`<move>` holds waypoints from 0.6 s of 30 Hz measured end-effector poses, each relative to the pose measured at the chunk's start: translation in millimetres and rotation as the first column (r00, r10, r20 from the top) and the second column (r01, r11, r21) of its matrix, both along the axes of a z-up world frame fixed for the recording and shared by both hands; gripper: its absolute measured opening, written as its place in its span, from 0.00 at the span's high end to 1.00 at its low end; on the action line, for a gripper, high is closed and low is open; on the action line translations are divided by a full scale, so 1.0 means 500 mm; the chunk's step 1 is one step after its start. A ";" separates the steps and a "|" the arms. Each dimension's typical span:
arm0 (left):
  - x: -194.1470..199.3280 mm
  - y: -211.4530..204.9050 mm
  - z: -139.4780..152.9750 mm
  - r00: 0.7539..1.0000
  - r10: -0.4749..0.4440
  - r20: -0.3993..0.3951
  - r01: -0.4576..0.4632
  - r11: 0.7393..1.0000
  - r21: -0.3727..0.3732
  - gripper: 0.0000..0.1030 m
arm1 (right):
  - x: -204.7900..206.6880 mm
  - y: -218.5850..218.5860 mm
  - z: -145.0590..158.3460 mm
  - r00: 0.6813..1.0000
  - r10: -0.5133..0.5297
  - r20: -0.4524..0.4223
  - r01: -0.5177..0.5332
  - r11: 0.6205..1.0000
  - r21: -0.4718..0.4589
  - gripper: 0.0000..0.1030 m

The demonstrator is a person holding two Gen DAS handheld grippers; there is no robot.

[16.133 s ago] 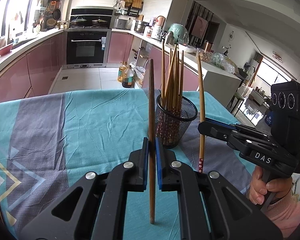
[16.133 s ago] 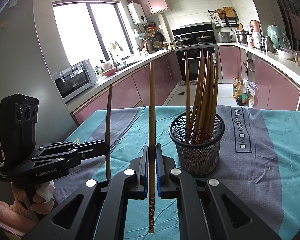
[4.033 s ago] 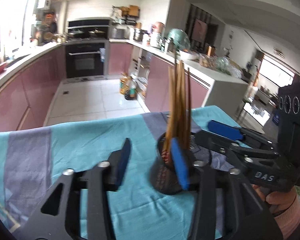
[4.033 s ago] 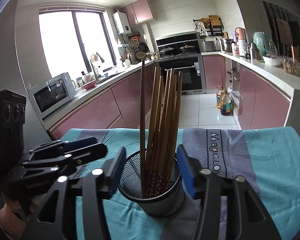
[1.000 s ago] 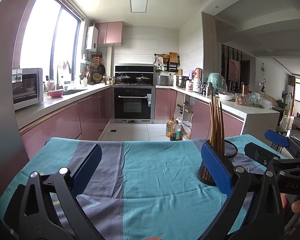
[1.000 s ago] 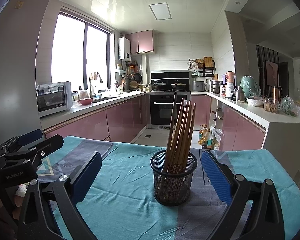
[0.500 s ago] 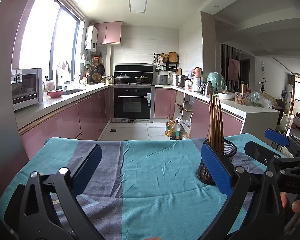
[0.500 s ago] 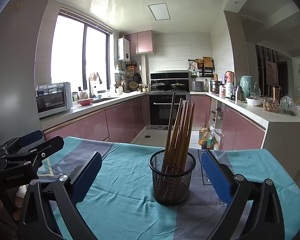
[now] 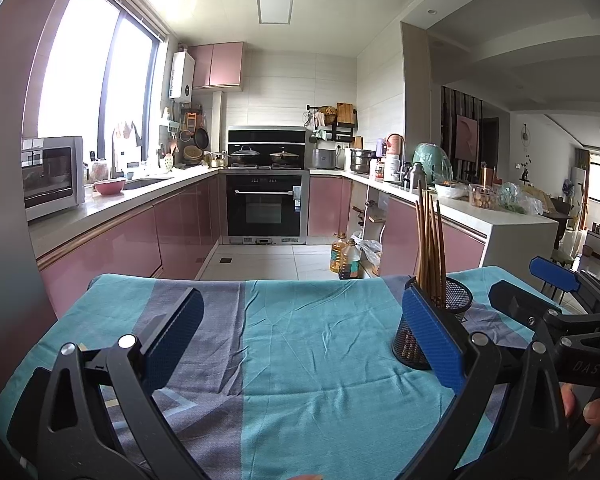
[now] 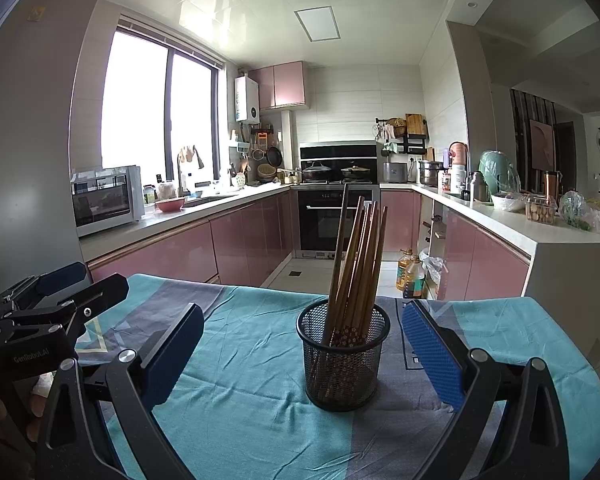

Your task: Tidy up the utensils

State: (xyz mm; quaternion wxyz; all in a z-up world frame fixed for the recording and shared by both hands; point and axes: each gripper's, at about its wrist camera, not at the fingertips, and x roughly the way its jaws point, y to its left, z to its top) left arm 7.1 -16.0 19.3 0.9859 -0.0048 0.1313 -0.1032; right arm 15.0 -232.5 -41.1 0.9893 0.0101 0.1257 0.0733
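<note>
A black mesh holder [image 10: 343, 360] stands on the teal and grey tablecloth [image 10: 244, 400] with several wooden chopsticks [image 10: 356, 256] upright in it. It also shows in the left wrist view [image 9: 450, 304], partly behind my left gripper's right finger. My left gripper [image 9: 300, 336] is wide open and empty, to the left of the holder. My right gripper [image 10: 300, 354] is wide open and empty, with the holder a little beyond and between its fingers. Each gripper shows in the other's view, the right [image 9: 556, 292] and the left [image 10: 80, 280].
The tablecloth [image 9: 300, 360] covers the table, whose far edge [image 9: 240, 280] drops to the kitchen floor. Pink cabinets, an oven [image 9: 266, 208] and oil bottles [image 9: 344, 258] stand well beyond. A white counter [image 10: 540, 240] runs along the right.
Both grippers have stayed wide open and empty and have barely moved in the last second. Earlier each held a chopstick; those now stand in the holder.
</note>
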 end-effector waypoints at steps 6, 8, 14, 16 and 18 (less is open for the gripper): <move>0.000 0.000 0.000 1.000 -0.001 0.000 0.001 1.000 -0.001 0.05 | -0.001 0.000 0.000 1.000 -0.002 0.001 0.002 1.000 0.000 0.06; 0.000 0.000 0.000 1.000 -0.001 0.000 0.001 1.000 -0.002 0.05 | -0.001 0.001 -0.001 1.000 -0.003 0.001 0.003 1.000 0.000 0.06; 0.000 -0.001 -0.001 1.000 -0.001 -0.003 0.001 1.000 0.001 0.05 | -0.002 0.002 -0.001 1.000 -0.001 -0.001 0.001 1.000 0.001 0.06; 0.000 -0.001 -0.002 1.000 -0.002 -0.005 0.002 1.000 -0.001 0.05 | -0.003 0.001 -0.001 1.000 -0.001 0.000 0.001 1.000 0.002 0.06; -0.001 -0.002 -0.004 1.000 -0.002 -0.004 0.002 1.000 0.000 0.05 | -0.003 0.003 -0.001 1.000 -0.001 0.001 0.001 1.000 0.001 0.06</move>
